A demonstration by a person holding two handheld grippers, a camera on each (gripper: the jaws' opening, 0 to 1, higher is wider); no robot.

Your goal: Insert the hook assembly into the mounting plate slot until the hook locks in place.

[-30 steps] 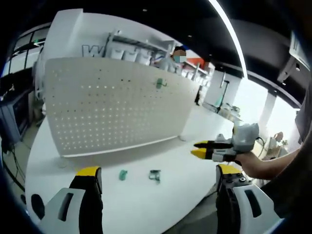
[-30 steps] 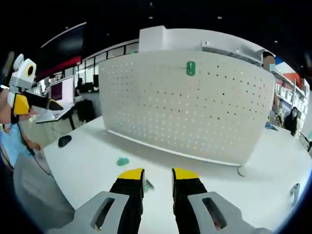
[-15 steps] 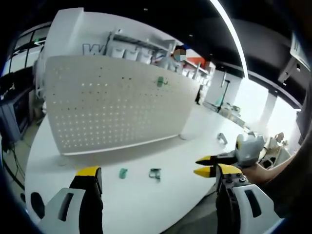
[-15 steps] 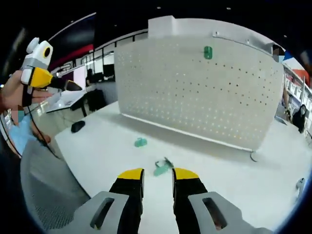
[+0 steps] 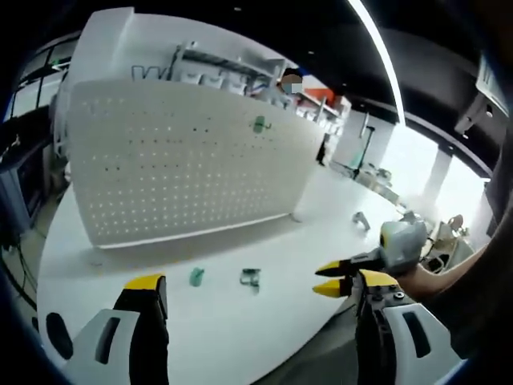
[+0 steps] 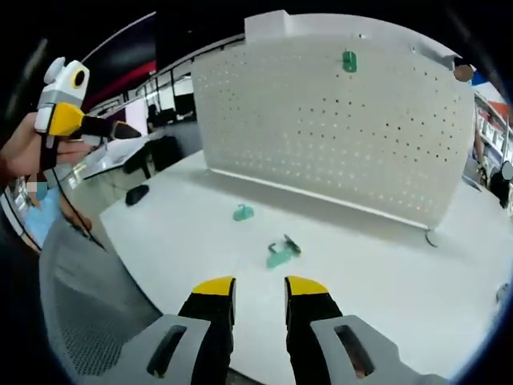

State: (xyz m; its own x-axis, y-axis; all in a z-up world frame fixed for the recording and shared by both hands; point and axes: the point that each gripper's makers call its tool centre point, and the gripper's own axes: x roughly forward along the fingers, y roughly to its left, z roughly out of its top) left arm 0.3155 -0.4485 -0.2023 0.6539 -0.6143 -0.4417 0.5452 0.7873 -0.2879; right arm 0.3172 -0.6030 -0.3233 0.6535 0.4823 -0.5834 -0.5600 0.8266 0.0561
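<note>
The hook (image 6: 280, 254) lies loose on the white tabletop (image 6: 385, 273), a green piece with a dark metal part, well in from the near edge and out in front of the pegboard (image 6: 337, 128); in the left gripper view it shows as a small green and dark shape (image 5: 251, 277) between the board's foot and the near edge; a second, smaller green piece (image 6: 243, 212) lies near it, closer to the board, seen again in the left gripper view (image 5: 196, 277) to the left of the hook; neither touches the other or the board.

The pegboard stands upright on the tabletop, white and dotted with rows of holes (image 5: 184, 160); one green hook (image 6: 349, 61) is already hung high on its face, near the top edge (image 5: 259, 123).

The right gripper (image 6: 259, 287) hangs over the near edge of the tabletop, its yellow-tipped jaws a narrow gap apart and holding nothing, the hook lying just beyond them; it shows in the left gripper view (image 5: 333, 278) coming in from the right with a hand (image 5: 417, 281) behind it.

The left gripper (image 5: 256, 282) has its jaws spread wide and bare, over the near edge; in the right gripper view it is raised at the far left (image 6: 128, 131), off the tabletop's left edge, in a hand (image 6: 24, 156), jaws apart.

A dark mouse (image 6: 137, 194) sits by the tabletop's left edge; a small grey object (image 5: 361, 220) lies towards the right end.
</note>
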